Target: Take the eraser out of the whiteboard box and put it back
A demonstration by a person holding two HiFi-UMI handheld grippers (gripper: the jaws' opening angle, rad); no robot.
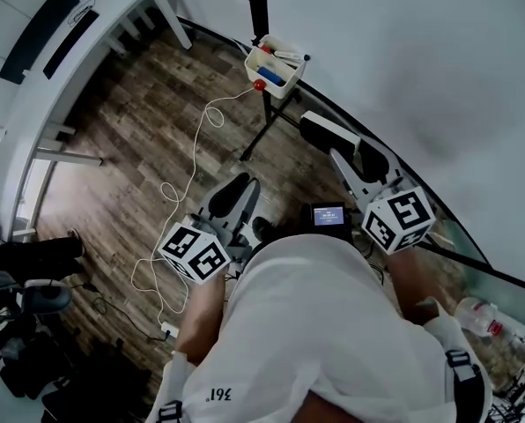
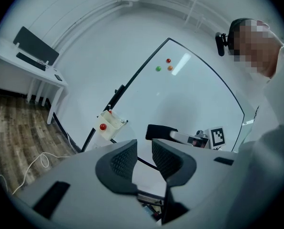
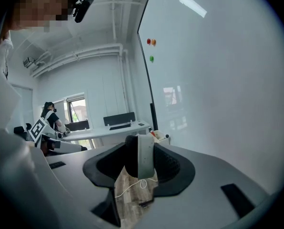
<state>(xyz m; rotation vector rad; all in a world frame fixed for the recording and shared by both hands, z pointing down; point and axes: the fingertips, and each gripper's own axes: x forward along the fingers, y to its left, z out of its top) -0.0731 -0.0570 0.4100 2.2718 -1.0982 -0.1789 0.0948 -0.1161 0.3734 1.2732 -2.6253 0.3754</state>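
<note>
The whiteboard box (image 1: 276, 64) is a small white tray fixed to the board's lower edge, holding markers and a red ball; it also shows as the box (image 2: 111, 124) and the box (image 3: 160, 137). My right gripper (image 1: 336, 146) is shut on the eraser (image 1: 326, 131), a white block with a black felt side, held in the air short of the box. In the right gripper view the eraser (image 3: 141, 155) stands upright between the pads of the right gripper (image 3: 141, 160). My left gripper (image 1: 245, 185) hangs lower left, open and empty; its jaws (image 2: 144, 159) stand slightly apart.
The whiteboard (image 1: 403, 77) fills the right side, with coloured magnets (image 2: 164, 65) on it. Its stand's dark legs (image 1: 264, 126) rest on wood floor. A white cable (image 1: 188, 183) loops across the floor. A white desk (image 1: 86, 25) stands far left. Another person (image 3: 49, 114) is by the window.
</note>
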